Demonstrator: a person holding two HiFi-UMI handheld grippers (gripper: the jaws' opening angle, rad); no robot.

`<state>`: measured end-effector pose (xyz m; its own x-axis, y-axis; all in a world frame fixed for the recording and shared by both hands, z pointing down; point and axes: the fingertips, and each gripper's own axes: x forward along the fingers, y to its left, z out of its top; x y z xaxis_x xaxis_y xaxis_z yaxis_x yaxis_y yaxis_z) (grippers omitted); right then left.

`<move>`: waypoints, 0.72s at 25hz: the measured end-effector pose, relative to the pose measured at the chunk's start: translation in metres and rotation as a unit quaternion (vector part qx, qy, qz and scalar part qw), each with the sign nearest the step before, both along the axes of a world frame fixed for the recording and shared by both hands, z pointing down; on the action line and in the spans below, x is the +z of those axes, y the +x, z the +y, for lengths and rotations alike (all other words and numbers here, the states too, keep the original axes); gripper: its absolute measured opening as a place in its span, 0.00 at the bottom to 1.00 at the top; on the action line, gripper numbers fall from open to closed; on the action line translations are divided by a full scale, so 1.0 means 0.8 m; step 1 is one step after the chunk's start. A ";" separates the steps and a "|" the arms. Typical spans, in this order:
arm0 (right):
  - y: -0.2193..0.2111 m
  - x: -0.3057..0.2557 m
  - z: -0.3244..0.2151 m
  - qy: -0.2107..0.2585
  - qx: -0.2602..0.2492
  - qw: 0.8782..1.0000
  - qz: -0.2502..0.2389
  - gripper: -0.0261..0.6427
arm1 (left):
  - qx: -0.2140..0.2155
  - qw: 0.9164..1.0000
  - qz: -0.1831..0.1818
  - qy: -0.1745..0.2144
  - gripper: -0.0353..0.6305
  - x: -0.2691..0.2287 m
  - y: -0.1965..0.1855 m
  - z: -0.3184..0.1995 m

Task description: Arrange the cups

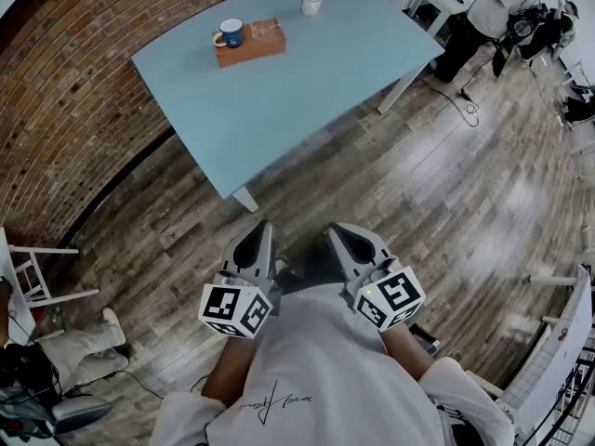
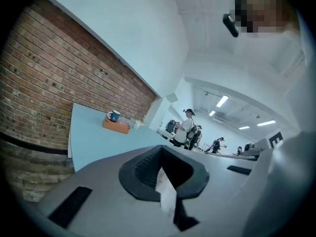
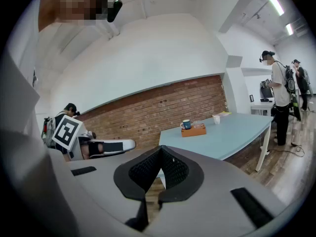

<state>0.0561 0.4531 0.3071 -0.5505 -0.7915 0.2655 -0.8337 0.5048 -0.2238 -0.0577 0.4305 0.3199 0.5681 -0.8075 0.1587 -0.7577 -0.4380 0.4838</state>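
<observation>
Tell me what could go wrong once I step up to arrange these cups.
1. The blue mug and a clear glass sit close together on the wooden tray; gripping one may knock the other.
2. The left gripper and right gripper are both shut; reaching in unopened would likely push a cup rather than grasp it.
3. The white cup stands toward the far side of the table, so reaching it may mean a stretch past the tray.
</observation>
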 end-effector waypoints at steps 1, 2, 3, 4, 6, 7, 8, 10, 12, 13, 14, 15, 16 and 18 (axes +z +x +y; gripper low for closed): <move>0.000 0.000 -0.004 0.003 -0.002 1.000 -0.001 0.07 | -0.002 1.000 -0.003 0.001 0.07 0.000 0.001 -0.004; -0.001 -0.001 -0.008 0.006 -0.004 1.000 -0.002 0.07 | -0.005 1.000 -0.006 0.002 0.07 0.000 0.003 -0.008; -0.001 -0.001 -0.012 0.008 -0.006 1.000 -0.002 0.07 | -0.007 1.000 -0.009 0.004 0.07 -0.001 0.004 -0.012; -0.002 -0.002 -0.017 0.010 -0.007 1.000 -0.001 0.07 | -0.010 1.000 -0.013 0.005 0.07 -0.001 0.005 -0.015; -0.004 -0.003 -0.026 0.012 -0.009 1.000 0.001 0.07 | -0.015 1.000 -0.020 0.006 0.07 0.000 0.006 -0.022; -0.005 -0.003 -0.031 0.013 -0.010 1.000 0.001 0.07 | -0.018 1.000 -0.022 0.005 0.07 0.000 0.006 -0.024; -0.006 -0.004 -0.035 0.015 -0.012 1.000 0.001 0.07 | -0.019 1.000 -0.024 0.004 0.07 0.000 0.006 -0.027; -0.008 -0.005 -0.044 0.016 -0.014 1.000 0.002 0.07 | -0.021 0.999 -0.026 0.003 0.07 -0.001 0.008 -0.033; -0.007 -0.005 -0.052 0.011 -0.014 1.000 -0.001 0.07 | -0.020 0.999 -0.027 0.002 0.07 -0.002 0.012 -0.039; -0.005 -0.003 -0.056 0.007 -0.013 1.000 -0.004 0.07 | -0.019 0.999 -0.028 0.002 0.07 -0.003 0.014 -0.042; -0.003 -0.001 -0.060 0.002 -0.011 1.000 -0.007 0.07 | -0.019 0.999 -0.028 0.000 0.07 -0.003 0.016 -0.045; 0.000 0.001 -0.064 -0.004 -0.008 1.000 -0.011 0.07 | -0.019 0.999 -0.028 -0.001 0.07 -0.003 0.018 -0.048; 0.003 0.003 -0.068 -0.008 -0.007 1.000 -0.013 0.07 | -0.021 0.999 -0.027 -0.003 0.07 -0.002 0.019 -0.051; 0.008 0.003 -0.075 -0.011 -0.010 1.000 -0.016 0.07 | -0.027 0.999 -0.023 -0.002 0.07 -0.003 0.022 -0.058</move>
<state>0.0621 0.3933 0.3095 -0.5739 -0.7746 0.2656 -0.8163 0.5153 -0.2612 -0.0402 0.3839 0.3175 0.5158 -0.8360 0.1873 -0.8018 -0.3940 0.4494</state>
